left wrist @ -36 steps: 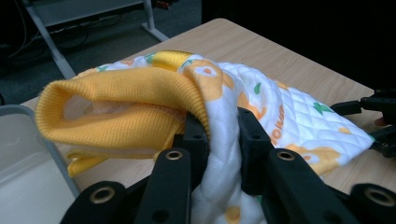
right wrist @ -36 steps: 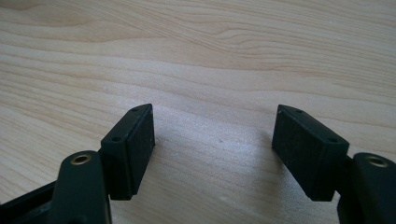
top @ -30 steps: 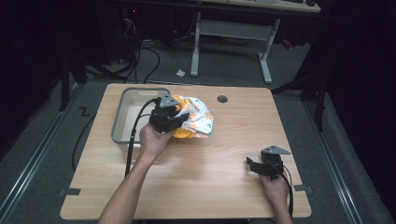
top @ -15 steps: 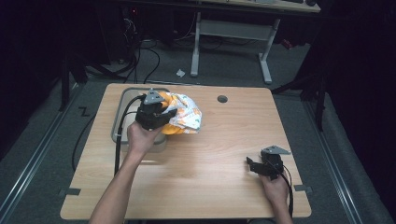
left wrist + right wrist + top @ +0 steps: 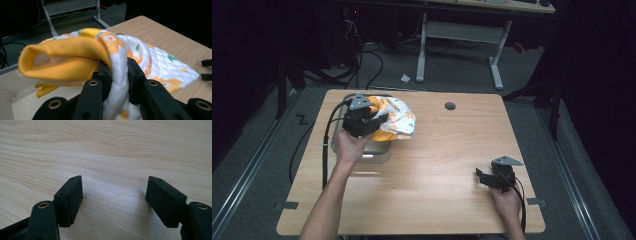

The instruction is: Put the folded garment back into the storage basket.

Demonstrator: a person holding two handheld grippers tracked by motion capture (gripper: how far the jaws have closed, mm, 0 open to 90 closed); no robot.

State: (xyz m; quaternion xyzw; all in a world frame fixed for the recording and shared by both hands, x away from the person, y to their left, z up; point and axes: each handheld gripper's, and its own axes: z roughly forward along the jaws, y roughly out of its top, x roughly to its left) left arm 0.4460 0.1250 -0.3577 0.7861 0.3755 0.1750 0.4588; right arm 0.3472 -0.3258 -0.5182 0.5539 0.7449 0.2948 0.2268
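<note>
The fingers (image 5: 135, 75) of the left gripper (image 5: 117, 82) are closed on a fold of a quilted white cloth (image 5: 155, 65) printed with orange and green shapes; the fabric is pinched between the two black pads, and a yellow ribbed cuff (image 5: 62, 60) is draped over it toward nine o'clock. In the high view the same cloth (image 5: 398, 120) is seen bunched at the twelve o'clock side of the left gripper (image 5: 362, 120), hanging partly over a shallow grey tray (image 5: 377, 149) and partly over the wooden bench (image 5: 432, 165). The tray is placed near the bench's ten o'clock corner, and a pale inner wall of the tray (image 5: 15, 97) is seen below the cuff. The left hand (image 5: 349, 147) is wrapped around the gripper from the six o'clock side.

The fingers (image 5: 72, 200) of the right gripper (image 5: 115, 200) are spread wide with bare wood grain between them; nothing is held. In the high view the right gripper (image 5: 496, 177) is rested low over the bench toward five o'clock, well apart from the cloth, with the right hand (image 5: 507, 205) behind it. A small round hole (image 5: 450, 106) is seen in the bench top near twelve o'clock.
</note>
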